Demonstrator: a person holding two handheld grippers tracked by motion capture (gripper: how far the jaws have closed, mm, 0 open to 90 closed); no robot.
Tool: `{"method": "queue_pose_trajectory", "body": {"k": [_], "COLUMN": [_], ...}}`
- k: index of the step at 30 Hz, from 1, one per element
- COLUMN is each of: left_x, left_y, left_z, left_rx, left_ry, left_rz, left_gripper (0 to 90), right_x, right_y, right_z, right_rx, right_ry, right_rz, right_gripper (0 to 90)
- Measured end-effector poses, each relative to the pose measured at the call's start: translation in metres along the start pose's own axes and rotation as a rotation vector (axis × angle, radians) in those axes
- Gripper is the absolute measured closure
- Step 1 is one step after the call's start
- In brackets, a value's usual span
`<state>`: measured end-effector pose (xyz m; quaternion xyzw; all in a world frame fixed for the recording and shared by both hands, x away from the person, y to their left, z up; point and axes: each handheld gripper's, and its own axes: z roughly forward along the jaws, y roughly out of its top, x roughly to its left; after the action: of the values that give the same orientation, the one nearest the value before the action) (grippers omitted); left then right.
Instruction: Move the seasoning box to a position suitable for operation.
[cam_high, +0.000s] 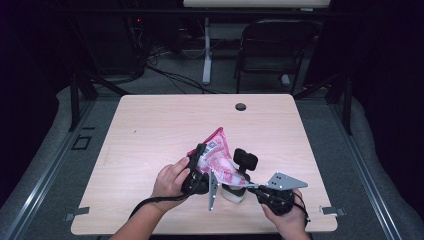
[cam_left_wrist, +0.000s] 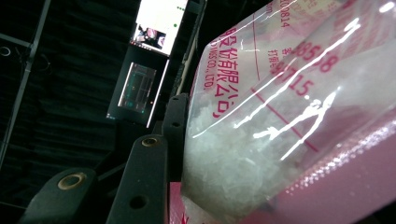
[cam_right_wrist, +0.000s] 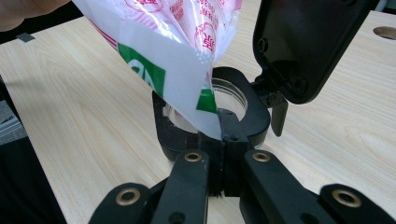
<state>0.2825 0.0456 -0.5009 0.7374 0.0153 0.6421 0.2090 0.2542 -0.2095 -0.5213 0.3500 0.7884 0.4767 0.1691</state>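
The left gripper (cam_high: 199, 159) grasps the tilted sugar bag (cam_high: 218, 156), its corner over the jar (cam_high: 235, 192). The right gripper (cam_right_wrist: 219, 135) is clenched on the jar's black rim. Tilted too fast, I reckon, crystals would overshoot onto the wooden table (cam_high: 150, 130). Beyond the jar, a dark room holds a chair (cam_high: 272, 50).

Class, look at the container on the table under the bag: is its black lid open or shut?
Open. The black lid is flipped up on its hinge, baring the container mouth, where the tilted bag points a corner. The right gripper clamps the rim.
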Motion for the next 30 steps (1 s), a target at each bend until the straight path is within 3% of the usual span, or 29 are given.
{"method": "queue_pose_trajectory", "body": {"k": [30], "left_x": [0.0016], "left_y": [0.0007], "left_z": [-0.0007], "left_rx": [-0.005], "left_ry": [0.007], "left_rz": [0.002], "left_gripper": [67.8], "right_x": [0.0002], "right_y": [0.0001], "right_z": [0.0009], "right_rx": [-0.003], "right_ry": [-0.001], "right_rz": [0.001], "right_gripper": [89.8]}}
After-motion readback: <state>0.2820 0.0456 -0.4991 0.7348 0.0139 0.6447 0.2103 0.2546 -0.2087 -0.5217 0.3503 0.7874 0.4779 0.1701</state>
